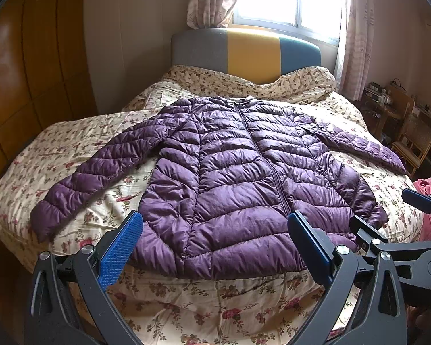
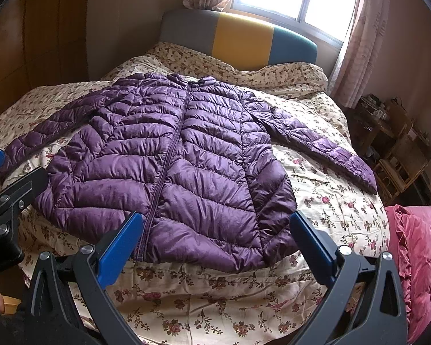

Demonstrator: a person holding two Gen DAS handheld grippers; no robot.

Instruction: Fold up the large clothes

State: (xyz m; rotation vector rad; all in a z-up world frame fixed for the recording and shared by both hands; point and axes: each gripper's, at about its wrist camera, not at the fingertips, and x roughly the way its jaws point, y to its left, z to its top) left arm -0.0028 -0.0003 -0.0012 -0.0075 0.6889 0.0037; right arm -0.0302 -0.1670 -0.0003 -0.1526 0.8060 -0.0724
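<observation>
A purple quilted puffer jacket (image 1: 232,172) lies flat and zipped, front up, on the floral bedspread (image 1: 215,299), sleeves spread to both sides. It also shows in the right wrist view (image 2: 175,161). My left gripper (image 1: 215,221) is open and empty, hovering just above the jacket's hem near its left half. My right gripper (image 2: 217,221) is open and empty above the hem's right half. The right gripper also shows at the right edge of the left wrist view (image 1: 388,210), and the left gripper shows at the left edge of the right wrist view (image 2: 3,172).
A headboard (image 1: 244,51) in grey, yellow and teal stands at the far end under a bright window. A wooden wardrobe (image 1: 28,86) is on the left. Wooden chairs and a cluttered table (image 1: 402,120) stand at the right. A pink quilt (image 2: 416,253) lies at the bed's right.
</observation>
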